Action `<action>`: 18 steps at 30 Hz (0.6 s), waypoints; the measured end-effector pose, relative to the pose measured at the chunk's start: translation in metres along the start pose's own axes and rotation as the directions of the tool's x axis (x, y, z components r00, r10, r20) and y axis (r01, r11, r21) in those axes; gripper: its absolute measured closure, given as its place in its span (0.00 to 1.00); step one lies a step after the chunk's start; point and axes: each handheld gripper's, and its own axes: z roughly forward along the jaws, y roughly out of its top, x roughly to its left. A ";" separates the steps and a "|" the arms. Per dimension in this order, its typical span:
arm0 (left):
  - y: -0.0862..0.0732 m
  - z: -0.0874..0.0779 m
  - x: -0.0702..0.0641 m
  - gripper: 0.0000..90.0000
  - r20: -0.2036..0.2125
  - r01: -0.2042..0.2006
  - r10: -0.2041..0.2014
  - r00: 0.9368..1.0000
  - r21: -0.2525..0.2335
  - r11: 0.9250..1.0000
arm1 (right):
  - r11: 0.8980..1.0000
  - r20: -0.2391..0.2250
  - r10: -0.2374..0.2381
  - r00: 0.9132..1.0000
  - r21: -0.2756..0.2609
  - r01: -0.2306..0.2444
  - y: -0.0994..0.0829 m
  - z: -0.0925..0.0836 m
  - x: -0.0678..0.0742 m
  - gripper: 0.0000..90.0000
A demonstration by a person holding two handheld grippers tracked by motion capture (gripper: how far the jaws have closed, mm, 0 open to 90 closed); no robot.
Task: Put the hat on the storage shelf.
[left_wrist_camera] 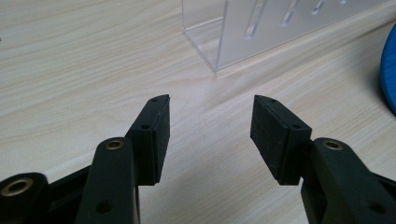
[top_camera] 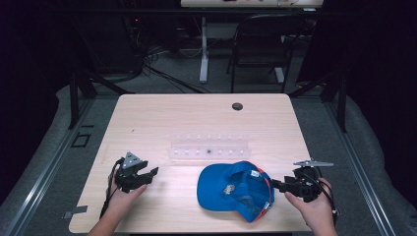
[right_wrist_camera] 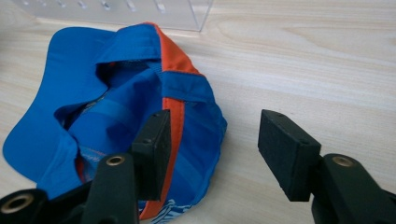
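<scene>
A blue cap (top_camera: 235, 190) with orange trim lies crumpled and inside-up on the wooden table (top_camera: 162, 118), near its front edge. In the right gripper view the cap (right_wrist_camera: 116, 116) spreads to the left, and one jaw overlaps its rim. My right gripper (top_camera: 276, 185) is open just right of the cap; its pads (right_wrist_camera: 286, 149) hold nothing. My left gripper (top_camera: 150, 175) is open at the front left, well clear of the cap, over bare wood (left_wrist_camera: 210, 135). A sliver of blue cap (left_wrist_camera: 390, 70) shows at the right edge of the left gripper view.
A clear acrylic rack (top_camera: 210, 146) with a row of holes stands behind the cap at mid-table; its corner (left_wrist_camera: 219, 42) is just ahead of my left gripper. A round cable hole (top_camera: 237, 106) sits near the far edge. A folding chair (top_camera: 265, 44) stands beyond the table.
</scene>
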 end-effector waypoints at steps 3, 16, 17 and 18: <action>0.000 0.000 0.001 0.52 -0.004 0.002 -0.002 1.000 -0.003 1.000 | 0.999 -0.012 0.007 1.000 0.041 -0.007 0.003 -0.002 0.003 0.59; -0.001 0.002 -0.002 0.51 0.011 -0.012 0.012 1.000 -0.004 1.000 | 0.993 -0.058 0.046 0.997 0.116 -0.039 0.011 -0.012 0.001 0.67; -0.001 0.002 -0.002 0.51 0.012 -0.015 0.016 1.000 -0.003 1.000 | 0.991 -0.064 0.051 0.997 0.124 -0.043 0.012 -0.012 0.000 0.67; -0.001 0.002 -0.002 0.52 0.010 -0.019 0.019 1.000 -0.002 1.000 | 0.991 -0.068 0.057 0.996 0.123 -0.048 0.012 -0.012 0.000 0.67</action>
